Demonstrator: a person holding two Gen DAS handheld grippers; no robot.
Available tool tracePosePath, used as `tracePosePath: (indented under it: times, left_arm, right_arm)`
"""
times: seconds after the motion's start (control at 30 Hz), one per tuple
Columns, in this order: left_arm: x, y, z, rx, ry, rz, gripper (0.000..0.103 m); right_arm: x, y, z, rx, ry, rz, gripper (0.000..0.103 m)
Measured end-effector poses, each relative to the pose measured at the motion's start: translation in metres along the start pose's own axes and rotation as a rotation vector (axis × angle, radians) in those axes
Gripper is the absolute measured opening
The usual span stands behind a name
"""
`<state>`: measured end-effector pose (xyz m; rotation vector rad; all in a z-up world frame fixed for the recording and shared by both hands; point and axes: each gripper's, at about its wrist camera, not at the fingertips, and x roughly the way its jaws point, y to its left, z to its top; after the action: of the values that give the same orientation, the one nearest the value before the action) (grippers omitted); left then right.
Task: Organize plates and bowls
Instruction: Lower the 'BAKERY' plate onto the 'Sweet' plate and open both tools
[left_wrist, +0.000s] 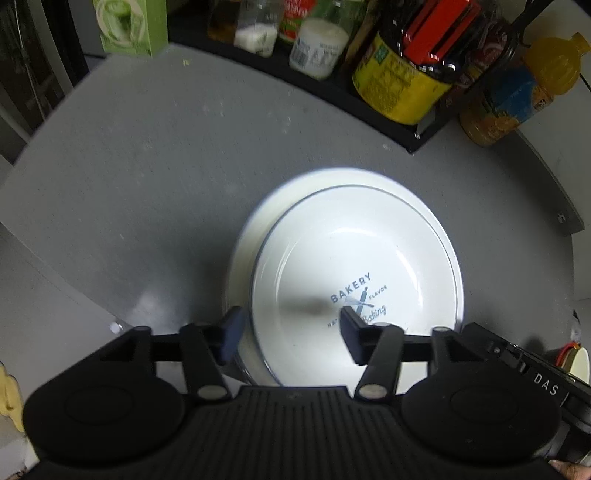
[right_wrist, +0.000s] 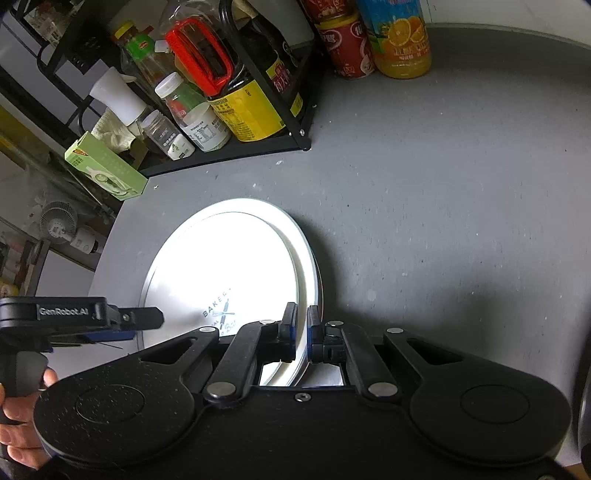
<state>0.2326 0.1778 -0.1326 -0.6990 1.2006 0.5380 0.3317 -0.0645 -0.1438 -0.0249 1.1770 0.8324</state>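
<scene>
A white plate with a "BAKERY" print (left_wrist: 354, 258) lies nested on a larger white plate (left_wrist: 258, 221) on the grey table. My left gripper (left_wrist: 291, 325) is open and straddles the near left rim of the printed plate. In the right wrist view the plates (right_wrist: 229, 266) glare bright white. My right gripper (right_wrist: 302, 328) is shut on the printed plate's right rim. The left gripper (right_wrist: 147, 325) shows at the left edge of that view.
A black rack (right_wrist: 236, 147) with bottles and jars stands at the back. A green box (right_wrist: 107, 170) sits at its left end. An orange juice bottle (right_wrist: 402, 40) and a red can (right_wrist: 347, 48) stand at the back right. Grey table (right_wrist: 443, 203) lies right of the plates.
</scene>
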Motion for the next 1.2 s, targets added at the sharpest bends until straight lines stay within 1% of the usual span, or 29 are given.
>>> tracePosePath:
  times: [0.07,0.2,0.3,0.33,0.37,0.4,0.43,0.47,0.53,0.63,0.73,0.77,0.83,0.9,1.0,1.13,1.2]
  left_arm:
    - [-0.001,0.000,0.002,0.004,-0.011,0.007,0.062]
    - [0.004,0.009,0.004,-0.015,-0.011,0.036,0.063]
    - [0.009,0.016,0.004,-0.030,-0.006,0.052,0.063]
    - [0.011,0.018,0.004,-0.034,-0.002,0.057,0.063]
    - [0.012,0.021,0.004,-0.038,0.001,0.062,0.063]
    - [0.013,0.023,0.003,-0.040,0.003,0.066,0.063]
    - [0.014,0.026,0.002,-0.047,0.006,0.068,0.063]
    - [0.015,0.029,0.002,-0.056,0.009,0.068,0.063]
    - [0.016,0.035,0.000,-0.075,0.003,0.064,0.062]
    - [0.017,0.042,-0.004,-0.101,-0.014,0.080,0.060]
    - [0.020,0.051,-0.006,-0.144,0.000,0.012,0.053]
    - [0.020,0.051,-0.006,-0.145,-0.001,0.002,0.052]
    - [0.019,0.051,-0.007,-0.140,-0.005,-0.020,0.042]
    - [0.019,0.050,-0.007,-0.138,-0.005,-0.037,0.037]
    - [0.019,0.048,-0.005,-0.127,0.002,-0.033,0.037]
    - [0.013,0.045,-0.001,-0.091,-0.004,-0.014,0.038]
    - [0.009,0.041,0.003,-0.071,-0.004,-0.017,0.041]
  right_arm:
    - [0.002,0.000,0.001,-0.001,0.003,-0.004,0.005]
    - [0.005,0.000,0.001,0.010,0.016,-0.008,0.006]
    - [0.007,-0.003,0.002,0.033,0.026,-0.018,0.008]
    - [0.007,-0.004,0.002,0.040,0.028,-0.021,0.012]
    - [0.008,-0.004,0.001,0.047,0.031,-0.027,0.018]
    - [0.008,-0.005,0.001,0.054,0.034,-0.033,0.022]
    - [0.007,-0.005,0.000,0.057,0.034,-0.034,0.029]
    - [0.006,-0.005,-0.001,0.057,0.033,-0.032,0.034]
    - [0.006,-0.004,-0.003,0.060,0.033,-0.026,0.035]
    - [0.009,-0.004,-0.006,0.080,0.044,-0.021,0.040]
    - [0.014,-0.003,-0.009,0.088,0.059,-0.013,0.041]
    - [0.016,-0.001,-0.010,0.086,0.064,-0.019,0.041]
    - [0.020,0.000,-0.012,0.086,0.071,-0.030,0.041]
    - [0.022,0.000,-0.014,0.093,0.072,-0.031,0.041]
    - [0.019,0.002,-0.013,0.101,0.066,-0.045,0.041]
    - [0.004,0.001,-0.013,0.107,0.027,-0.060,0.041]
    - [-0.005,0.001,-0.015,0.114,0.009,-0.066,0.042]
